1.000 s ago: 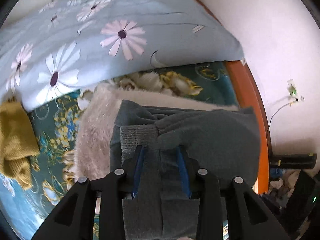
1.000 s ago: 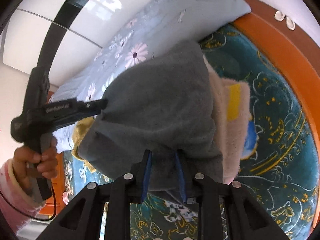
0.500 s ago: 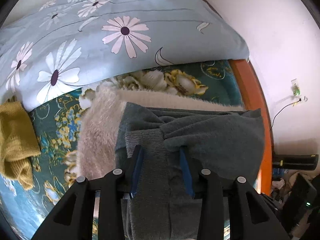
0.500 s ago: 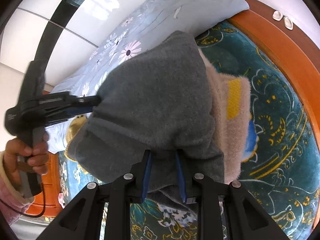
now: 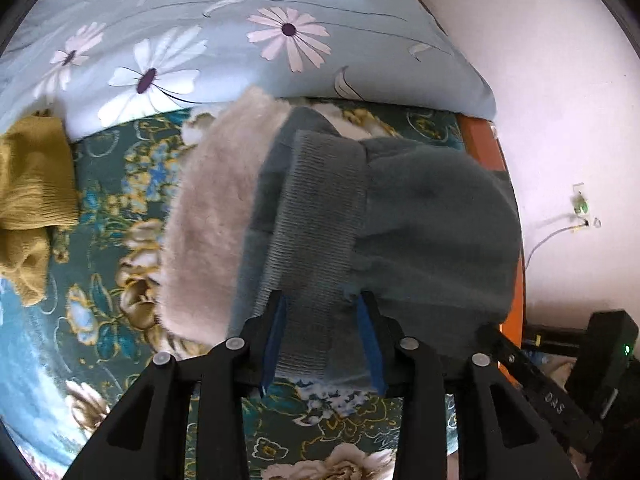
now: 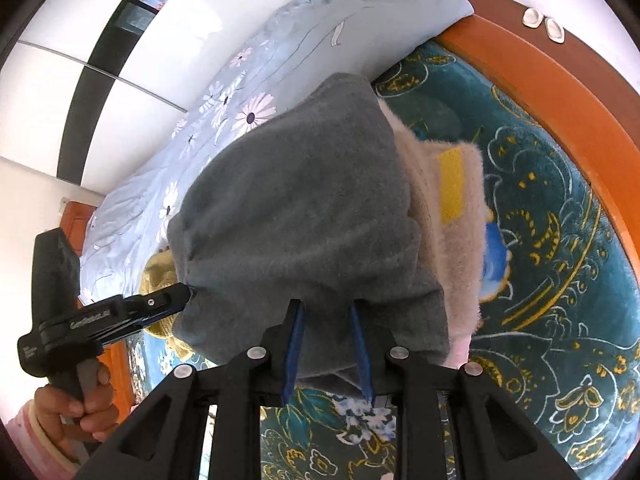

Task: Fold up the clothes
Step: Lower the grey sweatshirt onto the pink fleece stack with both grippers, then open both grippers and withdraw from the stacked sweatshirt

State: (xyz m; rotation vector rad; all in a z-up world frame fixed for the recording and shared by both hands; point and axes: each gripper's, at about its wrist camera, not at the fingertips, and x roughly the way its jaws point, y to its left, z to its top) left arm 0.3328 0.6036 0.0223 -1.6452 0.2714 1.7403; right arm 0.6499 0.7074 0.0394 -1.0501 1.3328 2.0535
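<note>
A folded grey fleece garment with a ribbed cuff hangs between both grippers above a folded beige fluffy garment. My left gripper is shut on the grey garment's ribbed edge. In the right wrist view the grey garment covers most of the beige garment, which has a yellow patch. My right gripper is shut on the grey garment's near edge. The left gripper also shows in the right wrist view, pinching the garment's left corner.
The clothes are over a teal floral bedspread. A light blue daisy-print pillow lies behind. A mustard knit garment lies at the left. The orange wooden bed frame runs along the right. A white wall is beyond.
Both grippers have carried the grey garment forward and down over the beige garment. The grey garment now covers more of it. Both grips are unchanged.
</note>
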